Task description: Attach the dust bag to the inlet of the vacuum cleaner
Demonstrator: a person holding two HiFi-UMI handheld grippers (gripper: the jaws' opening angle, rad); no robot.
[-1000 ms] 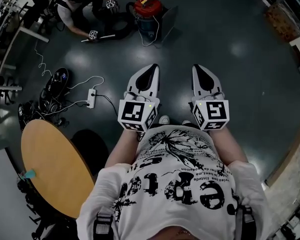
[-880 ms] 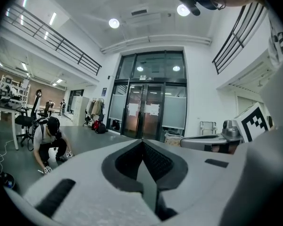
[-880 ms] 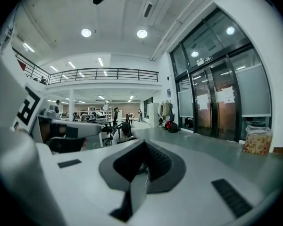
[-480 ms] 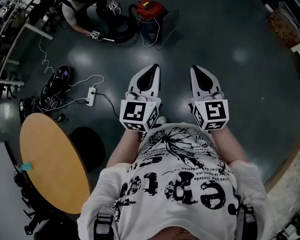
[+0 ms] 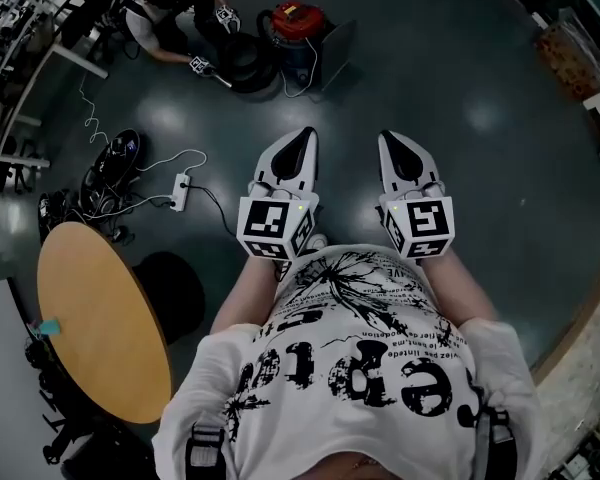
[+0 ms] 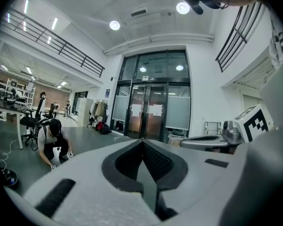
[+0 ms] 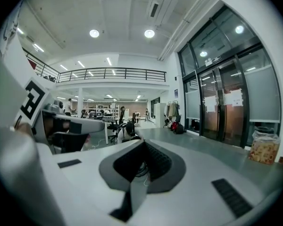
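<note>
Left gripper (image 5: 305, 134) closed, right gripper (image 5: 386, 137) closed, one red vacuum cleaner (image 5: 293, 22)

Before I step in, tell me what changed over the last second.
Little. The left claw and right claw stayed shut and empty, side by side out front. The table and vacuum cleaner only drifted slightly in the head view; nothing was taken or let go.

The right gripper (image 7: 142, 144), jaws together and empty, faces a crouching person (image 7: 128, 129).
</note>
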